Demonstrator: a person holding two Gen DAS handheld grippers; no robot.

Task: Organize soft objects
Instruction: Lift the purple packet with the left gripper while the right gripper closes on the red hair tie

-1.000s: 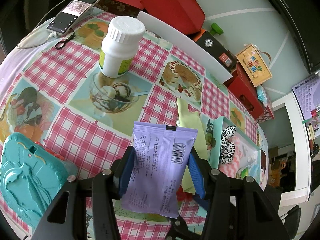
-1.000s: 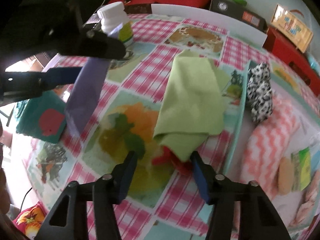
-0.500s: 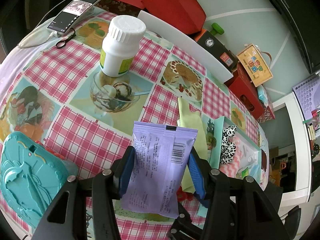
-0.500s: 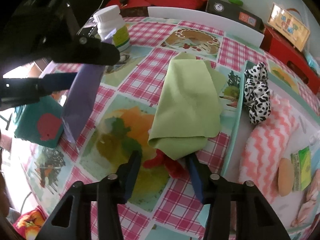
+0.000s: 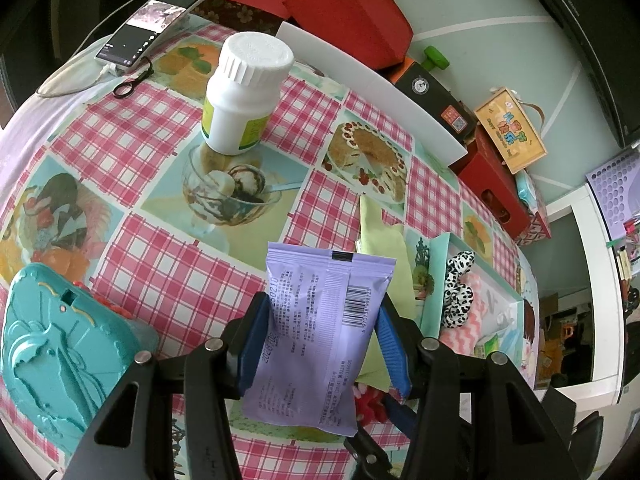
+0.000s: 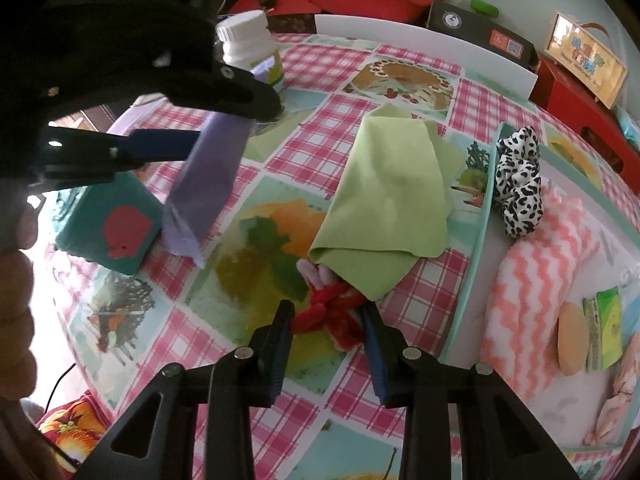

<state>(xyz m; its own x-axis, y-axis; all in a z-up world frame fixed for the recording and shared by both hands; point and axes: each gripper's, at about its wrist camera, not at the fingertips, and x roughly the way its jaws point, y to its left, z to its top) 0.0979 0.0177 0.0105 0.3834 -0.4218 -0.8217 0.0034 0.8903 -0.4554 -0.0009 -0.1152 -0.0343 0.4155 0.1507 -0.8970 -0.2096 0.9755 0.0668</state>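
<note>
The right tool [image 6: 326, 320] has narrowed since a second ago, when its jaws stood wide on either side of the red plush toy [image 6: 334, 312]. The jaws are closing now, with the toy between them; the blue pads lie at or just beside its flanks, and a firm grip cannot be confirmed. The toy lies on the table [image 6: 400, 380] directly ahead of the fingertips, its far end tucked under the near corner of the green cloth [image 6: 384, 196].

The left tool [image 5: 320, 328] is unchanged: it holds the purple sachet [image 5: 320, 320] by its long edges, jaws about half open, clear of the table.

Judgement: the pick-up of the toy is in progress. The teal tray [image 6: 472, 260] to the right of the right tool already holds the spotted scrunchie [image 6: 518, 184] and the pink zigzag towel [image 6: 536, 280], so it is the likely destination. Lifting may drag the cloth corner.
</note>
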